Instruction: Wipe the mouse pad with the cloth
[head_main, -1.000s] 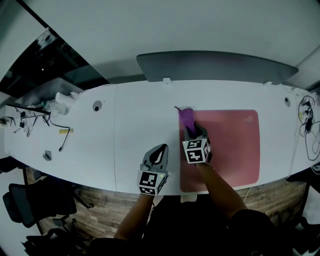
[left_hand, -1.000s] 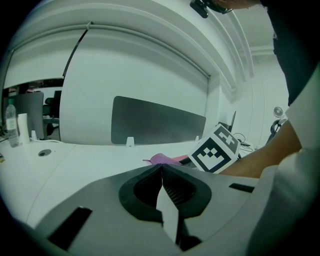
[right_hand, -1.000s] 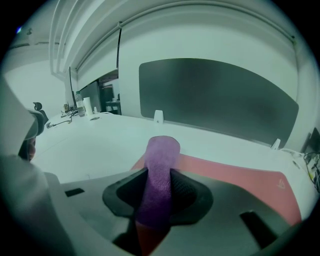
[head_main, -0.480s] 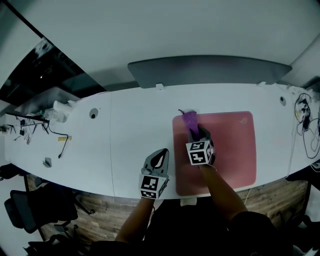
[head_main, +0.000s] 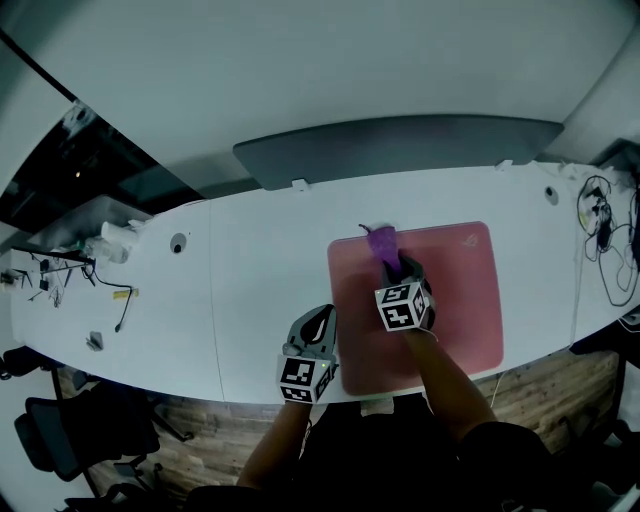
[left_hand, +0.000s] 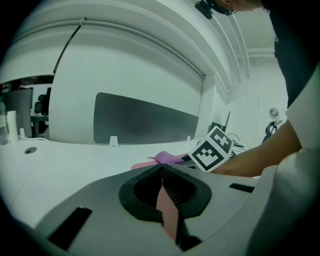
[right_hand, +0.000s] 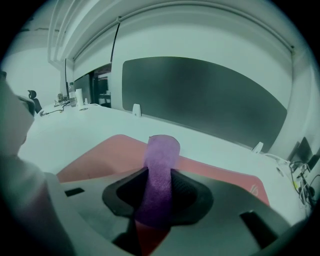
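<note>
— Where's the purple cloth (head_main: 381, 243)?
— Pinched in the right gripper (head_main: 397, 265), trailing ahead onto the pink mouse pad (head_main: 460, 290) at its far-left corner.
— And the rest of the pad?
— Rightward, along its long axis. The left gripper (head_main: 320, 316), jaws pressed together and empty, sits beside the pad's left edge.

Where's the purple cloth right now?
Head view: the purple cloth is clamped in the right gripper, near the far edge of the pink mouse pad, left of middle.
</note>
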